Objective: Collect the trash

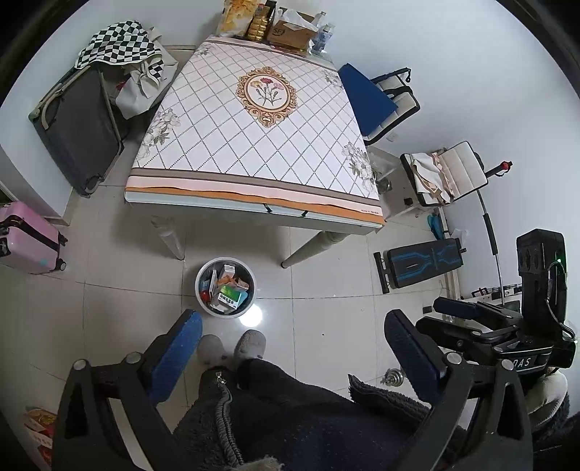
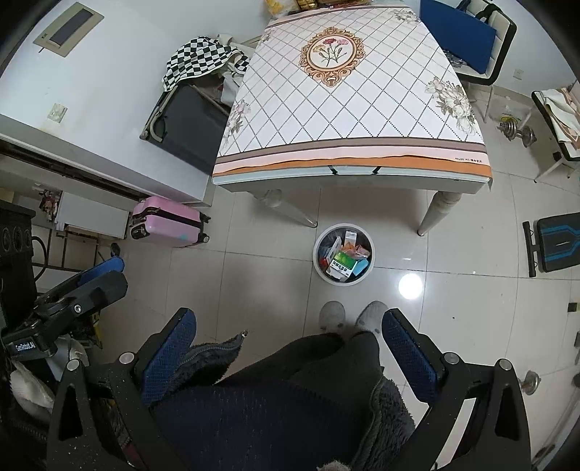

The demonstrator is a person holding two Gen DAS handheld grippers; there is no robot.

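A white round trash bin (image 1: 203,300) stands on the tiled floor in front of the table, holding several small boxes and wrappers (image 1: 227,294). It also shows in the right wrist view (image 2: 320,270) with the same trash (image 2: 344,261). My left gripper (image 1: 291,320) is open and empty, held high above the floor near the person's lap. My right gripper (image 2: 288,320) is open and empty too. The right gripper shows at the right edge of the left wrist view (image 1: 471,315). Each gripper is well back from the bin.
A table with a diamond-patterned cloth (image 1: 224,145) stands behind the bin, with boxes and snack bags (image 1: 290,30) at its far end. A dark suitcase (image 1: 79,134), a pink suitcase (image 2: 166,221), chairs (image 1: 384,105) and a bench (image 1: 424,262) surround it. The person's slippers (image 2: 331,315) are near the bin.
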